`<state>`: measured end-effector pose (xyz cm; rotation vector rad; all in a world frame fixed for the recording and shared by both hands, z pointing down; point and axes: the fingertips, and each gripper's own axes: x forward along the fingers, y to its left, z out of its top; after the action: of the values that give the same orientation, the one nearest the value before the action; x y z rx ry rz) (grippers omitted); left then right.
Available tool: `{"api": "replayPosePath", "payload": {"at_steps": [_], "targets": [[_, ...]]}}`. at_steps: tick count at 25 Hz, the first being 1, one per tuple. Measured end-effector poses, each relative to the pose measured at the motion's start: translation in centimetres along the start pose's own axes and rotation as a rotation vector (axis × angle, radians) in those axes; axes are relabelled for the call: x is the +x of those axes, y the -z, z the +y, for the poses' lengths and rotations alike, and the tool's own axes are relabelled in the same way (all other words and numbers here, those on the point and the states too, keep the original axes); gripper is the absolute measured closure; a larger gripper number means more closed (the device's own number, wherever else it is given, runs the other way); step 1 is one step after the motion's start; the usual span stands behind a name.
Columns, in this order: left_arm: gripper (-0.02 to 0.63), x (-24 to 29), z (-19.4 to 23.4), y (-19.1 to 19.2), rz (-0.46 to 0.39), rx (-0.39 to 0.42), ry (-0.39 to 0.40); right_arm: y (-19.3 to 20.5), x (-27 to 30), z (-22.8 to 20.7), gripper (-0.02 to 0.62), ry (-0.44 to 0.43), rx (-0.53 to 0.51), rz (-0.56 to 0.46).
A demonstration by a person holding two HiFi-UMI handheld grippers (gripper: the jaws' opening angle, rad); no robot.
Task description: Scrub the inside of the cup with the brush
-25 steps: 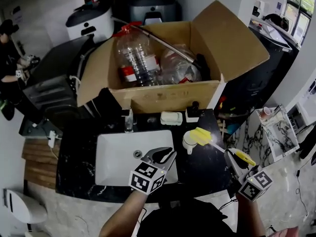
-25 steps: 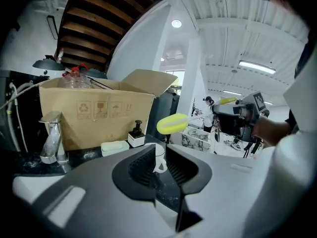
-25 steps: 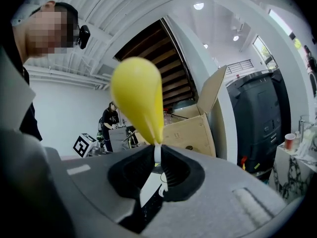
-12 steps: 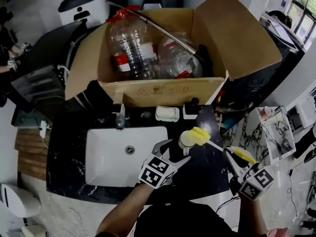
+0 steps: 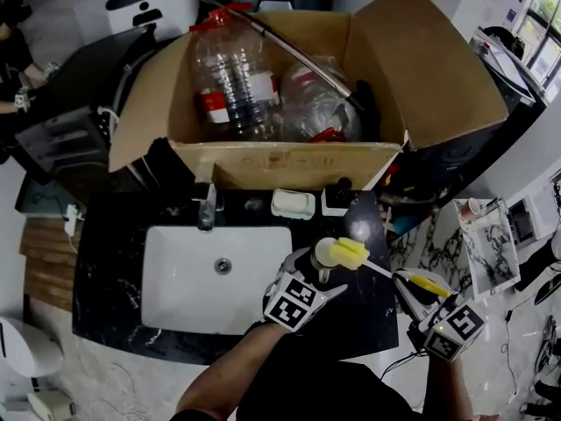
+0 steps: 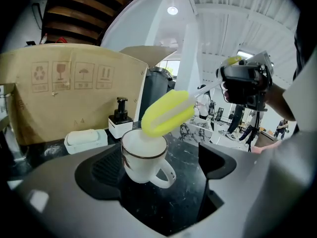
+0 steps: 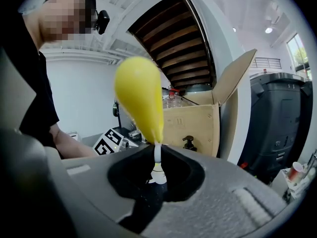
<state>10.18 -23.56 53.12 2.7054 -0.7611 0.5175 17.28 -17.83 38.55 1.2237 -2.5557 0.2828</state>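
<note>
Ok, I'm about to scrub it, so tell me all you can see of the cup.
The cup is a glossy white ceramic-looking mug with a thin dark line round the rim and a loop handle turned towards the left gripper. It stands upright on the black marbled counter, right of the sink, between that gripper's jaws, which have just been opening and do not touch it. The yellow sponge head of the brush seems to rest on its rim.

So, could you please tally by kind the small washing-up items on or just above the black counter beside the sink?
cup: 1
brush: 1
soap dish: 1
pump bottle: 1
Total: 4
</note>
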Motion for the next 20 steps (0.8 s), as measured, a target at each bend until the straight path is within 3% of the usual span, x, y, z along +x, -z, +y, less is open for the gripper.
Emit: {"api": "replayPosePath", "payload": {"at_steps": [13,16,20], "targets": [[0.095,3.7,2.0,0.8,0.011,0.010,-0.090,1.2,1.0,1.2,0.552,-0.042,-0.064,0.091],[0.128,4.2,2.5,0.9,0.014,0.033,-0.118,1.5,0.5,1.2,0.552,-0.055,-0.084,0.106],[0.150,4.4,2.0,0.9,0.015,0.069,-0.068,1.5,0.2,0.9,0.552,-0.053,-0.087,0.107]]}}
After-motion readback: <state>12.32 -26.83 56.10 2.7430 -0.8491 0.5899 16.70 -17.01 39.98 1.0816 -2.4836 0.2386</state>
